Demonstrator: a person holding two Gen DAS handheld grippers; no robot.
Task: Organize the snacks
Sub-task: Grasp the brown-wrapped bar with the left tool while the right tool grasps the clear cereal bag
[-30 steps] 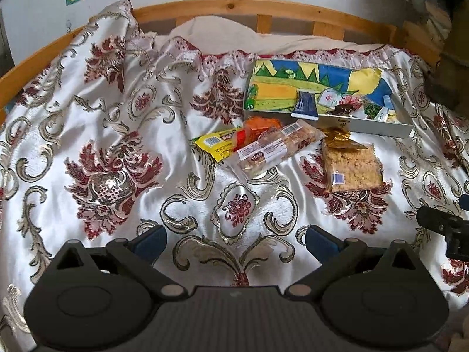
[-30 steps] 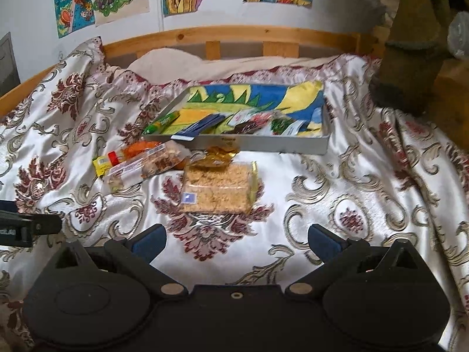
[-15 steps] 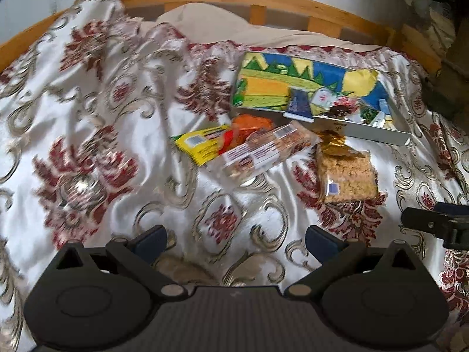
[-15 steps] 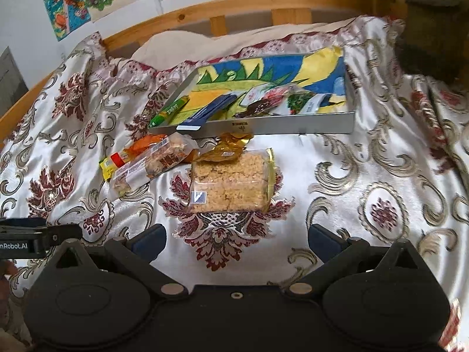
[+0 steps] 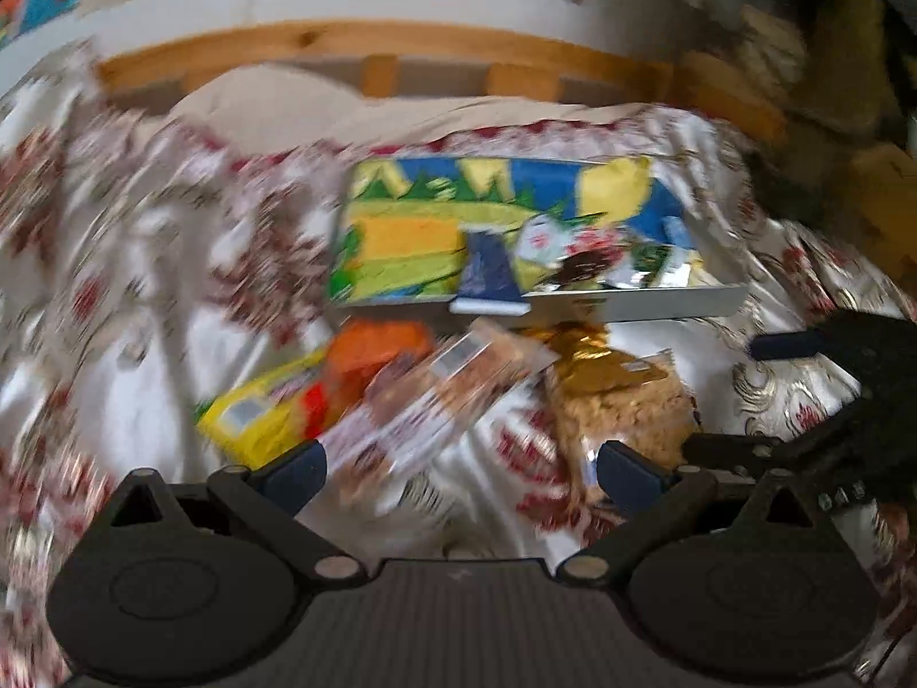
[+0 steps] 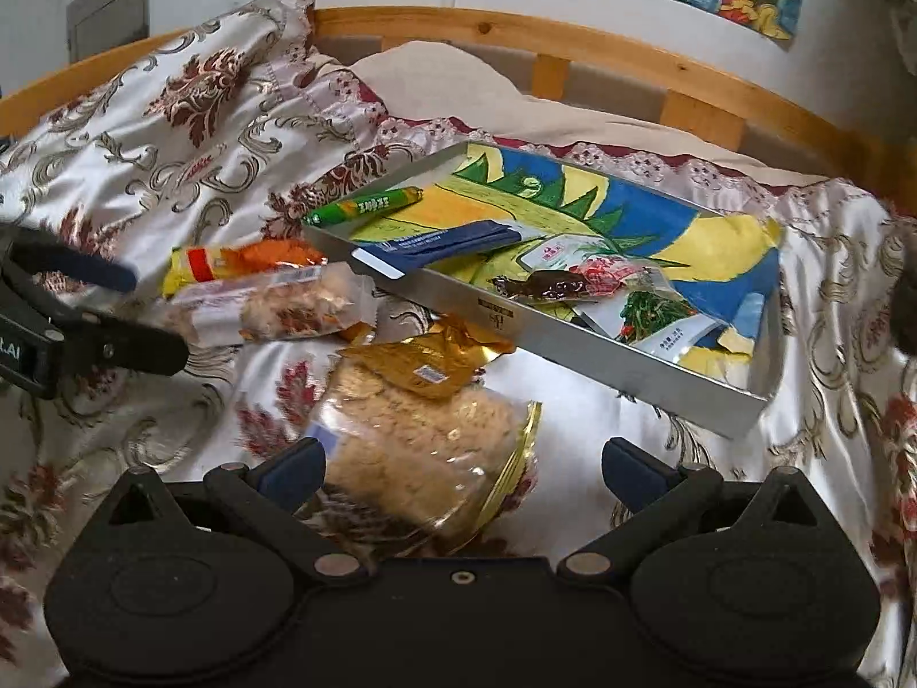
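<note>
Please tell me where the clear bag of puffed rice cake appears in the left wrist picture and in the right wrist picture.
Left wrist view: the clear bag of puffed rice cake lies right of centre, just beyond the right finger of the open left gripper.
Right wrist view: it lies low in the centre, between the fingers of the open right gripper.
Shared landmark: the metal tray behind it, with a gold wrapper between.

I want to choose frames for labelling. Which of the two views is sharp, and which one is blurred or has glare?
Left wrist view: strong motion blur, the loose snack packets and bedspread smeared, no print legible. Right wrist view: sharp, the green stick in the tray shows crisp print; slight glare on the clear crispy snack bag. Both show fisheye bending of the wooden headboard.
</note>
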